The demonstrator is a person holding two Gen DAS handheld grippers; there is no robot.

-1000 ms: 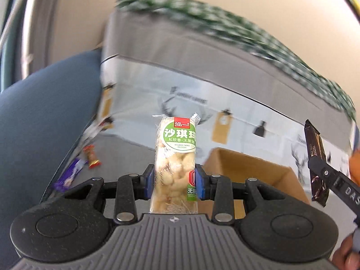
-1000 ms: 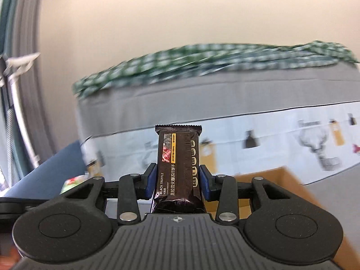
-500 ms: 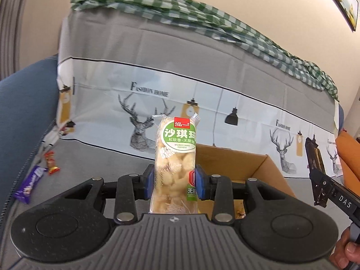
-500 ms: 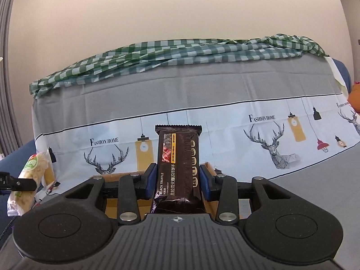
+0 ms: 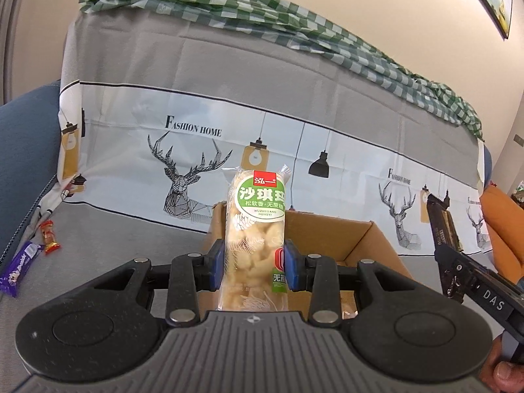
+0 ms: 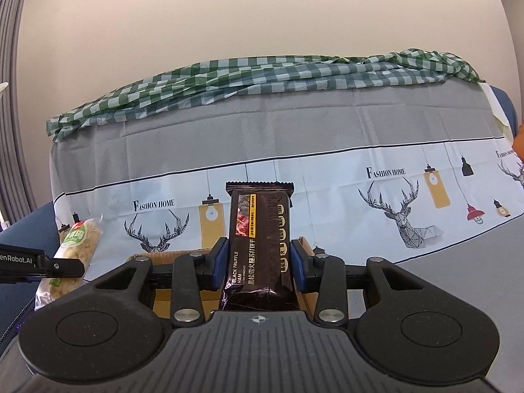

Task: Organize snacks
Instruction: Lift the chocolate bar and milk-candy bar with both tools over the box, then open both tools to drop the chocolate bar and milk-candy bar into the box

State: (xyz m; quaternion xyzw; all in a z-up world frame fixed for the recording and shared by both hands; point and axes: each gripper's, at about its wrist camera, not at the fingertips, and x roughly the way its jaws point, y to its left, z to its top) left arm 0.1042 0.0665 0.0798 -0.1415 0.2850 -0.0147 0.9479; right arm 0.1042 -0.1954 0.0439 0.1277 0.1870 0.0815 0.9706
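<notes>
We hold both snacks upright over the open brown cardboard box (image 5: pixel 330 239).
Left gripper (image 5: pixel 253 267) pinches a clear green-labelled pastry packet (image 5: pixel 255 229); right gripper (image 6: pixel 258 267) clamps a dark glossy cracker bar (image 6: pixel 260 239); both point slightly downward.

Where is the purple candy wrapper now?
In the left wrist view, the purple candy wrapper lies far left on the grey cover, beside a small red candy.

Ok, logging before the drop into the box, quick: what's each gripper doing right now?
Left gripper: closed on the green-label snack pack.
Right gripper: closed on the dark cracker pack.
</notes>
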